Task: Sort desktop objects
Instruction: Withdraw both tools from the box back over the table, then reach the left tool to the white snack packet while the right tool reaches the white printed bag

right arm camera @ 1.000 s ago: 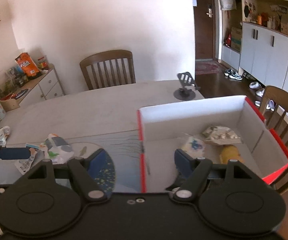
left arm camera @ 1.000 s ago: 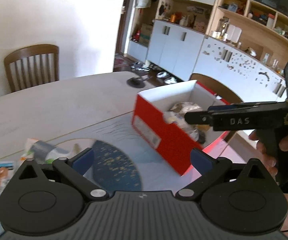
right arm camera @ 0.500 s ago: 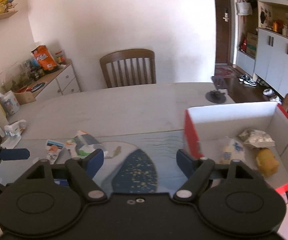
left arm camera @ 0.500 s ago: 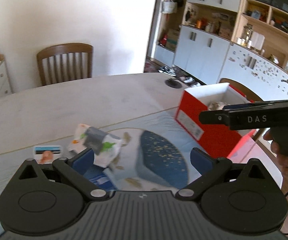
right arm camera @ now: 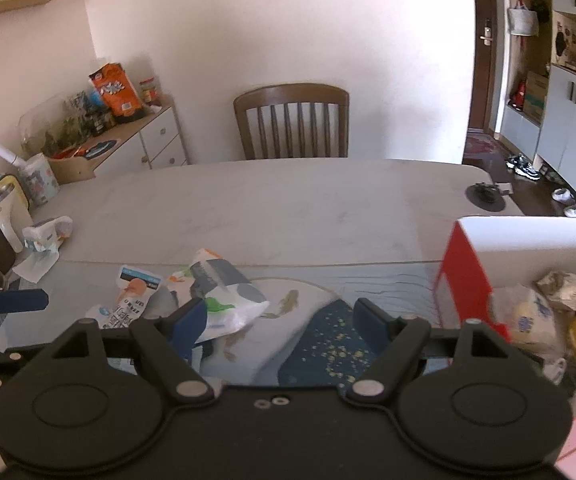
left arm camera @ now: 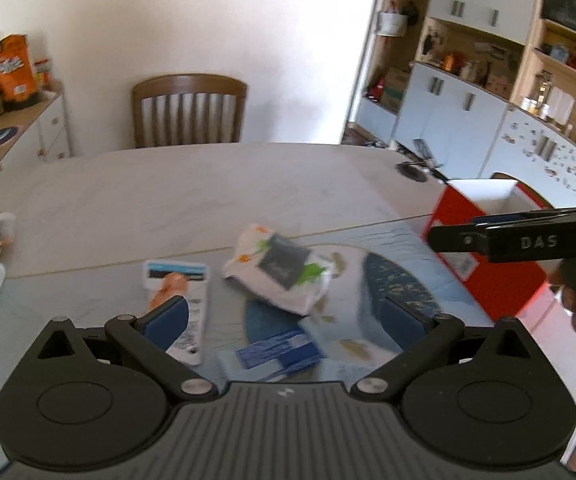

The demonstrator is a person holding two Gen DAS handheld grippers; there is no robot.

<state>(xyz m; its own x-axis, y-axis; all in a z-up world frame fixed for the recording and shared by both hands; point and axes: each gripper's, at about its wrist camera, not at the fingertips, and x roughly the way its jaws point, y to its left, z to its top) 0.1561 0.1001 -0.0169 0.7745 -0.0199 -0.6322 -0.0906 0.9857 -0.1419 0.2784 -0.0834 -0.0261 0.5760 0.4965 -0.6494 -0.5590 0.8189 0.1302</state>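
A white snack bag with a grey patch [left arm camera: 283, 270] [right arm camera: 223, 300] lies on the blue patterned mat. A flat white packet with a blue stripe [left arm camera: 179, 292] [right arm camera: 133, 296] lies left of it, and a blue packet [left arm camera: 277, 354] lies in front. The red box with white inside [left arm camera: 484, 248] [right arm camera: 464, 276] stands at the right and holds several wrapped snacks [right arm camera: 528, 320]. My left gripper [left arm camera: 285, 314] is open and empty above the packets. My right gripper [right arm camera: 277, 320] is open and empty above the mat, left of the box; it shows side-on in the left wrist view [left arm camera: 528, 236].
A wooden chair [left arm camera: 189, 110] stands at the table's far side. A tissue pack [right arm camera: 47, 232] and a white device [right arm camera: 3, 216] sit at the left table edge. A black phone stand [right arm camera: 488, 194] is at the far right. A sideboard with jars [right arm camera: 99, 128] lines the left wall.
Both grippers have swung left, away from the red box, toward the packets on the mat. The box has slid to the right edge of both views. Both stay open and empty.
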